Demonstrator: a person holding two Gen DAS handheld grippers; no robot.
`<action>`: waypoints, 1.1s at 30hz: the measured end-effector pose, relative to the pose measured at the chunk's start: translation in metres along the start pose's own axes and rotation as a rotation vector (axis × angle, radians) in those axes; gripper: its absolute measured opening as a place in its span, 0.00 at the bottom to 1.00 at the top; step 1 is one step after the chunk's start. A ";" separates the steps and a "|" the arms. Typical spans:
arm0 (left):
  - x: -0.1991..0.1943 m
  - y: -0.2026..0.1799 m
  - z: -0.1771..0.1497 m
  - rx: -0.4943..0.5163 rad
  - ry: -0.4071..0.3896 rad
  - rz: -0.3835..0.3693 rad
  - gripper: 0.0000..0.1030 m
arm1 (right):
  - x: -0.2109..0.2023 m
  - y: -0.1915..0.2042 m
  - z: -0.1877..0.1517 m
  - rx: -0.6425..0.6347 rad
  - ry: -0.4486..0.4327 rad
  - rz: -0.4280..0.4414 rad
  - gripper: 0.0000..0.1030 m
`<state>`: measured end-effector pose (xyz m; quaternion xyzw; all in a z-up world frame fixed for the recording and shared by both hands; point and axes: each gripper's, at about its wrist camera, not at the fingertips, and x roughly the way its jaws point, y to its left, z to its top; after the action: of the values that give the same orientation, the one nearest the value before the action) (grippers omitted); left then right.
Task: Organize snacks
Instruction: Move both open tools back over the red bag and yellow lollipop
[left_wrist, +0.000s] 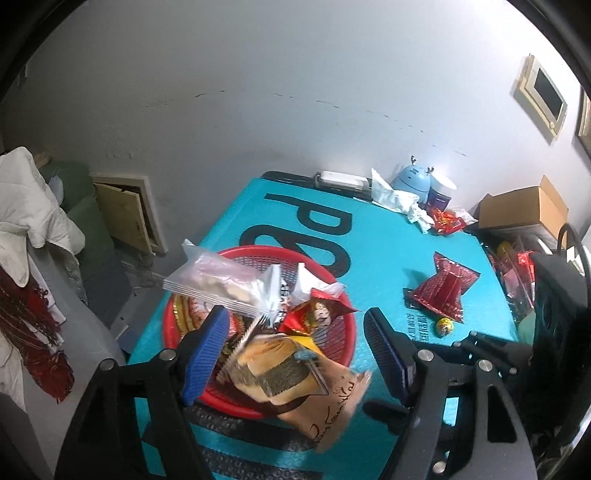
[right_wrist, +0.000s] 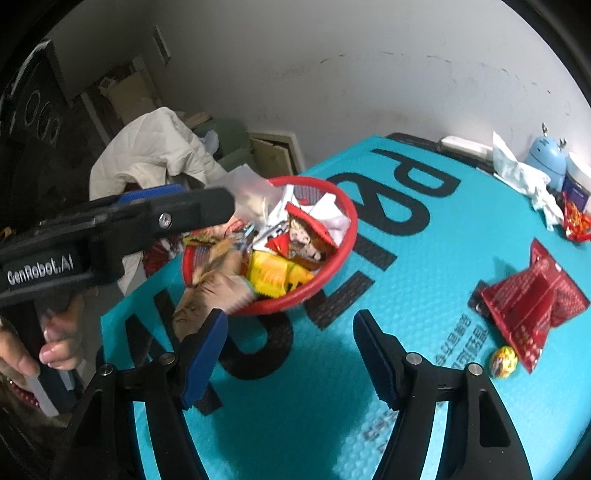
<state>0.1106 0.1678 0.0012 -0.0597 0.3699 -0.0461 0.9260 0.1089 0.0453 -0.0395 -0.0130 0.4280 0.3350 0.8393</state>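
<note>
Left gripper (left_wrist: 295, 343) spread wide, nothing pinched, hovering over bread packet (left_wrist: 295, 373) that leans over near rim of red basket (left_wrist: 343, 354). Basket on teal mat (left_wrist: 388, 243), heaped with snacks; clear bag (left_wrist: 221, 280) on top. Right gripper (right_wrist: 291, 350) spread, empty, above mat. Red pouch (right_wrist: 528, 306) and round candy (right_wrist: 503, 362) lie on mat, well apart from basket.

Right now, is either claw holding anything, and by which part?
Nothing is held. The left claw is open above the bread packet at the red basket; the right claw is open over the mat.
</note>
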 end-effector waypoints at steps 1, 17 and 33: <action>0.000 -0.002 0.000 0.003 0.000 -0.002 0.72 | 0.000 -0.001 -0.001 0.006 0.002 -0.001 0.68; -0.036 -0.014 -0.011 0.033 -0.041 0.030 0.72 | -0.033 0.001 -0.003 0.011 -0.064 -0.048 0.67; -0.104 -0.063 -0.027 0.106 -0.151 -0.051 0.72 | -0.135 0.033 -0.025 -0.056 -0.265 -0.175 0.67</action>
<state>0.0145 0.1166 0.0619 -0.0231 0.2942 -0.0846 0.9517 0.0167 -0.0108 0.0512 -0.0292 0.3011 0.2710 0.9138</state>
